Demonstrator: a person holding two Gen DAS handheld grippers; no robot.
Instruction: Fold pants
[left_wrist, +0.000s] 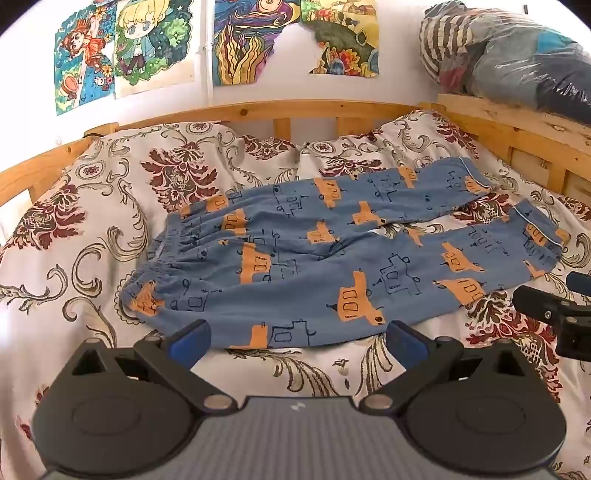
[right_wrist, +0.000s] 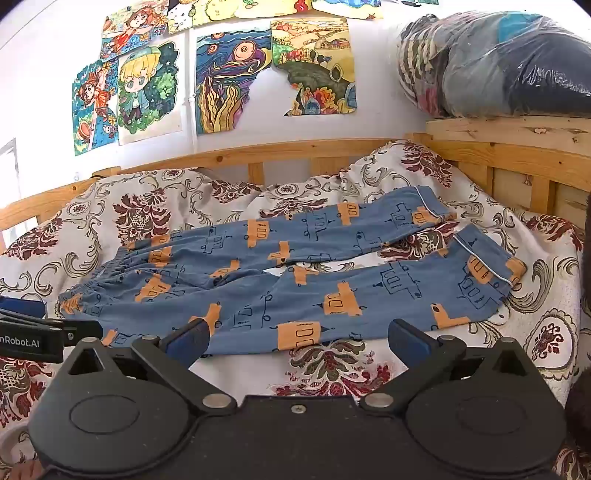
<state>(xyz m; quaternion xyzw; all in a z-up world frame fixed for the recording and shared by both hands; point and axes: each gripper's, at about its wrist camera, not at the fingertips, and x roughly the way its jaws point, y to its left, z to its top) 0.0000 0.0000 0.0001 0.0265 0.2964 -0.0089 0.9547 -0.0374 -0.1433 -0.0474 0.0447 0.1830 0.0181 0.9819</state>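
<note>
The left tool (left_wrist: 297, 338) hovers spread wide and empty, the waistband (left_wrist: 155, 266) ahead to its left, probably its grip for the first fold. The blue pajama pants (left_wrist: 332, 254) lie flat and unfolded on the floral bed cover (left_wrist: 92, 206), legs parted. The right tool (right_wrist: 297, 338), also spread and empty, faces the near leg (right_wrist: 369, 295), whose cuff (right_wrist: 487, 273) lies ahead to its right.
</note>
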